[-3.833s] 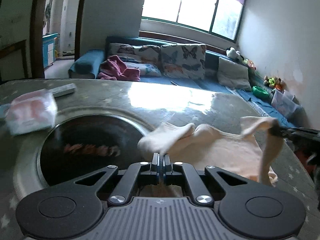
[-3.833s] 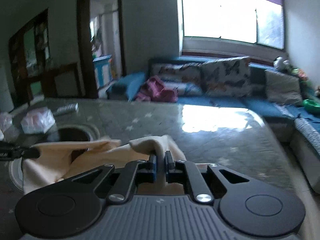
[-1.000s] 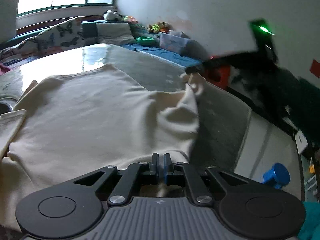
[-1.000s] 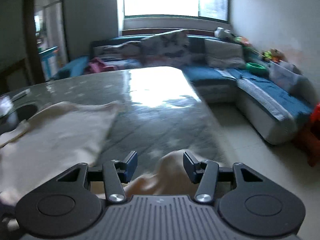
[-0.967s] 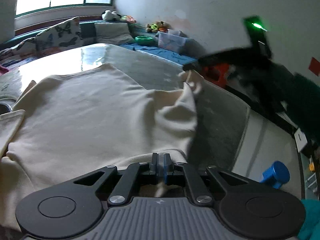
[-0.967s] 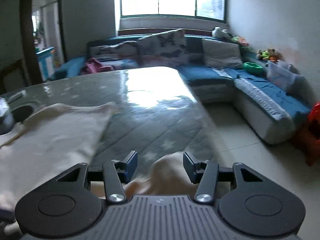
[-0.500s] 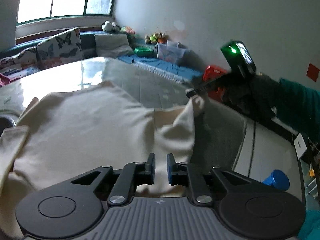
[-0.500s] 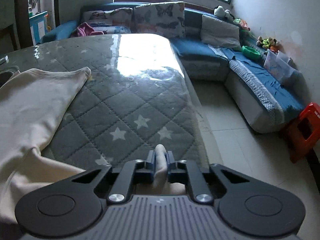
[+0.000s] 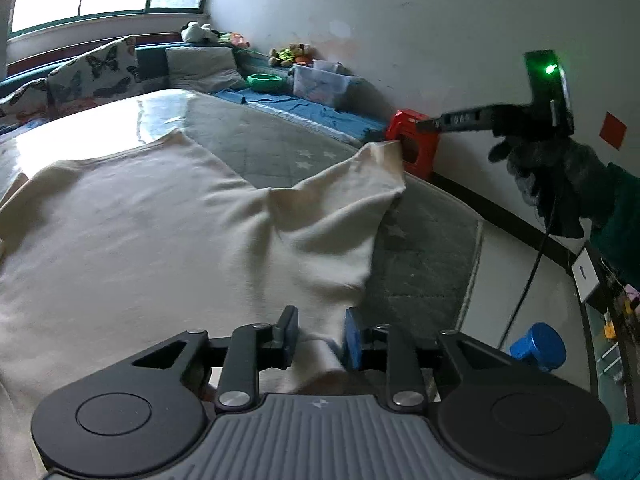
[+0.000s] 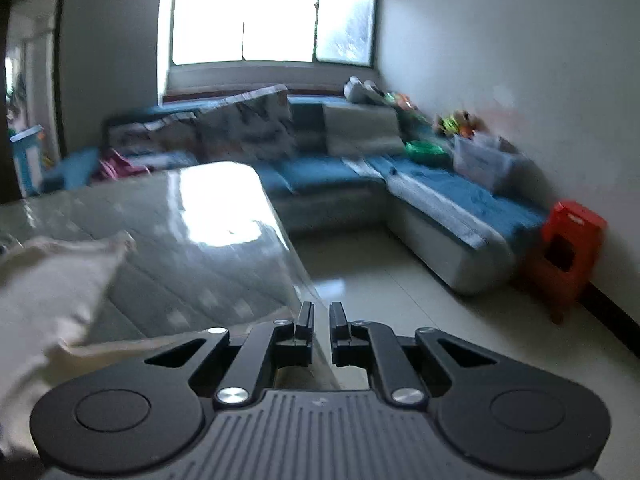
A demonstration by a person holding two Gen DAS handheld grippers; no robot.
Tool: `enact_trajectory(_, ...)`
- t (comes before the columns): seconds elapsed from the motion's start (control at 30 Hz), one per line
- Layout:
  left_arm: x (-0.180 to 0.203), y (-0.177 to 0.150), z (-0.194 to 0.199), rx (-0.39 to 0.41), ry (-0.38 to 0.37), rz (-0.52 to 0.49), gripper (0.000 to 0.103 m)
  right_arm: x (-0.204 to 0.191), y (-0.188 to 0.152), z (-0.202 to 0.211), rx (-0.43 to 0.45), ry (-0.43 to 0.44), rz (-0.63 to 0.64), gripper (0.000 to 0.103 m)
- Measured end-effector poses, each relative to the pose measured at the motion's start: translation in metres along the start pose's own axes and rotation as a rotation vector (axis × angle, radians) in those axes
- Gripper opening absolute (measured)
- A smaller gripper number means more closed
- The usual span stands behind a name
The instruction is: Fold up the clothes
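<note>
The cream shirt (image 9: 152,232) lies spread on the table (image 9: 424,240), soft and limp. The left gripper (image 9: 321,338) has just been opening, cloth loose between its jaws. The right gripper (image 10: 321,326) looks shut on a lifted corner. Pinching hems should hold best.

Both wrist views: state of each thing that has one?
Left gripper: open, its jaws have just been opening; the shirt hem lies loose between them.
Right gripper: shut; no cloth shows between its jaws in its own view.
Shirt: spread on the table, unfolded, one corner raised near the right gripper's tip; held or not, cannot tell.
</note>
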State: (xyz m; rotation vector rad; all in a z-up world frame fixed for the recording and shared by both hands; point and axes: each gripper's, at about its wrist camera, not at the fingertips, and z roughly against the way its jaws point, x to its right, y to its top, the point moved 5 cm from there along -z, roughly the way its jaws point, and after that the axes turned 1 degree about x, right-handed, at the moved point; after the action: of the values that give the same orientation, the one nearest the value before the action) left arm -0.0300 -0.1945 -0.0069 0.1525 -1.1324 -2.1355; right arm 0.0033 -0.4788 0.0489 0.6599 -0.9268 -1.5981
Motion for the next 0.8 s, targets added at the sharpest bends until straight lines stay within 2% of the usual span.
enact_trajectory(0.1, 0.002, 0.000, 0.000, -0.002, 0.002, 0.000, 0.029, -0.006, 0.000, 0.001, 0.005, 0.034, -0.005, 0.009)
enact_trajectory(0.2, 0.003, -0.002, 0.002, 0.000, 0.005, 0.007, 0.029, -0.025, -0.001, -0.007, -0.019, 0.098, 0.028, 0.018)
enact_trajectory(0.27, 0.003, -0.003, 0.004, 0.000, 0.011, 0.010, 0.029, -0.040, -0.006, -0.023, -0.055, 0.144, 0.045, 0.020)
enact_trajectory(0.4, -0.004, 0.002, 0.016, 0.029, 0.037, 0.022, 0.030, -0.048, -0.014, -0.055, -0.122, 0.152, 0.051, 0.027)
enact_trajectory(0.5, -0.025, 0.010, 0.027, 0.059, 0.116, 0.048, 0.030, -0.044, -0.019, -0.071, -0.145, 0.132, 0.049, 0.031)
enact_trajectory(0.63, -0.075, 0.025, 0.039, 0.086, 0.295, 0.141, 0.034, -0.045, -0.014, -0.074, -0.153, 0.117, 0.054, 0.033)
enact_trajectory(0.8, -0.144, 0.049, 0.044, 0.118, 0.500, 0.259, 0.033, -0.058, -0.008, -0.067, -0.133, 0.155, 0.078, 0.036)
